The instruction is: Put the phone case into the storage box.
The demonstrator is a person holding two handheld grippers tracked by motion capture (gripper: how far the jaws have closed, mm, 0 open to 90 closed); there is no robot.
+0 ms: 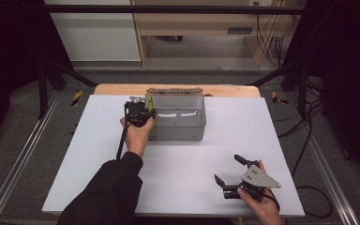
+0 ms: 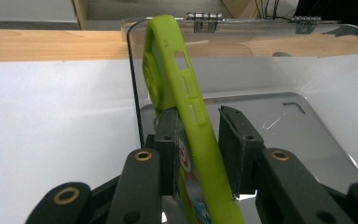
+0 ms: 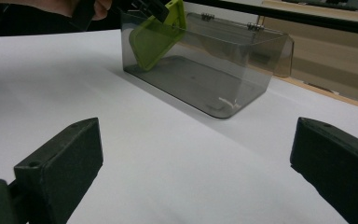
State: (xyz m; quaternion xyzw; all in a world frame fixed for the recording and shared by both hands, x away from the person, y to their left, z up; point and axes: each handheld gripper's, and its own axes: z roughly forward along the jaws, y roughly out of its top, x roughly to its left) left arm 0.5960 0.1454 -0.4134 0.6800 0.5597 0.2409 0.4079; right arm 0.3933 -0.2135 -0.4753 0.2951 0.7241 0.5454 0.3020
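A lime-green phone case (image 2: 172,60) stands on edge between the jaws of my left gripper (image 2: 198,126), which is shut on it. The left gripper (image 1: 140,112) holds the green case (image 1: 148,101) over the left end of a clear smoky plastic box (image 1: 178,131). In the right gripper view the case (image 3: 156,39) hangs tilted inside the box (image 3: 214,88), its lower corner near the box floor. My right gripper (image 1: 227,168) rests low at the front right of the table, open, with nothing between its jaws (image 3: 196,154).
A white sheet (image 1: 98,154) covers the table, and a wooden edge (image 1: 122,88) shows at the back. The box's hinged lid (image 1: 173,90) lies open behind it. A black frame and cables surround the table.
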